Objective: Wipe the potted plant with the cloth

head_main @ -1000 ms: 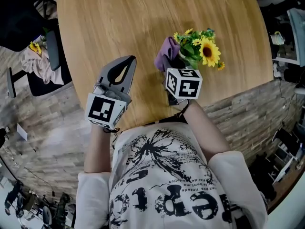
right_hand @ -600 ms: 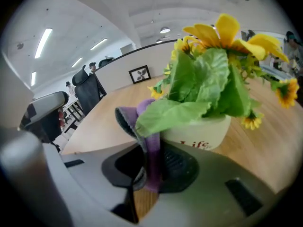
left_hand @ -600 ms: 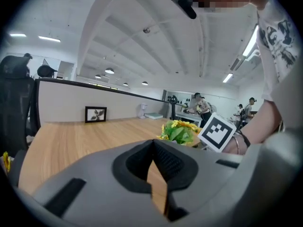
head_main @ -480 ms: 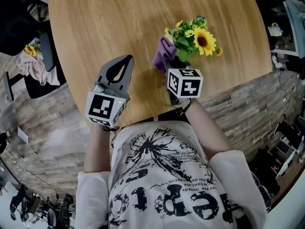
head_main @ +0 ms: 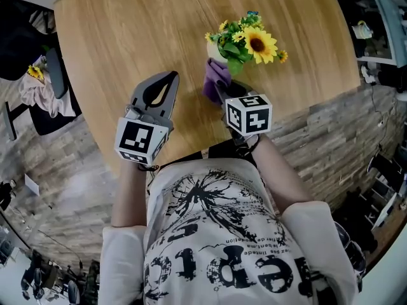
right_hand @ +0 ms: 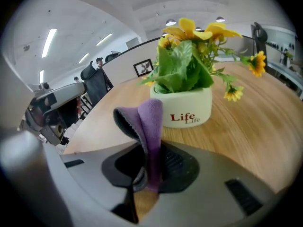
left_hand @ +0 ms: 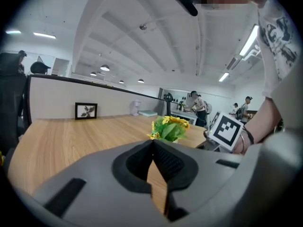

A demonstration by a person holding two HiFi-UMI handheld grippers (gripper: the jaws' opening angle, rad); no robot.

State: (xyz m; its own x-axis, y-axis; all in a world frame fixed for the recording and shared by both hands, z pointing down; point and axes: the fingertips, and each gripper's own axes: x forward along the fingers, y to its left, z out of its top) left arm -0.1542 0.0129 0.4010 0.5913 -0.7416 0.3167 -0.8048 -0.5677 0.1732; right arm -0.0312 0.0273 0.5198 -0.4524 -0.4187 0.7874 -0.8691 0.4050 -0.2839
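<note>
The cloth (right_hand: 146,122), pinched in the right tongs (right_hand: 147,171), is drawn back off the potted plant (right_hand: 184,105); the wipe is judged paused. The left tongs (left_hand: 152,145) are pressed together, empty.

The person wears a white, black-printed T-shirt (head_main: 222,240) and a dark wristband (left_hand: 246,136).

Potted plant (right_hand: 187,109): white pot printed "Life", green leaves, yellow sunflower-type blooms, standing upright on the wooden table (head_main: 127,30). Purple cloth (right_hand: 150,117): folded, pinched upright between the closed jaws of the right gripper (right_hand: 150,167), top flopped over, just in front of the pot; contact unclear.
</note>
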